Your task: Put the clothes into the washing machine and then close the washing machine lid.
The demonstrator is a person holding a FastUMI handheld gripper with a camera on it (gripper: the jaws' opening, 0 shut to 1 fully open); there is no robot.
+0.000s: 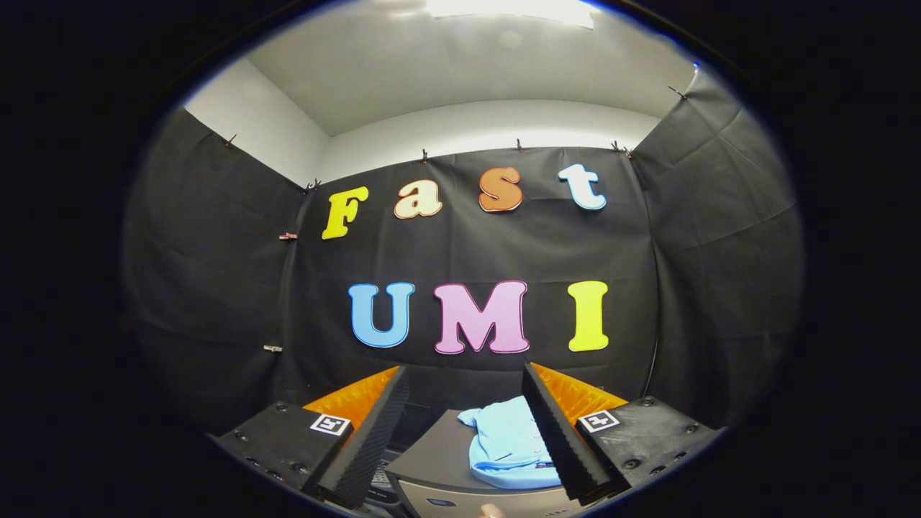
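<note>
A light blue garment lies crumpled on the dark grey top of the washing machine, below and just ahead of my fingers, nearer the right one. My gripper is open, held above the machine, with nothing between its black ribbed pads. The right finger covers the garment's right edge. I cannot tell from here whether the machine's lid is up or down.
Black cloth walls close the booth ahead and on both sides, with a white wall and ceiling above them. A small part of a hand shows at the machine's near edge.
</note>
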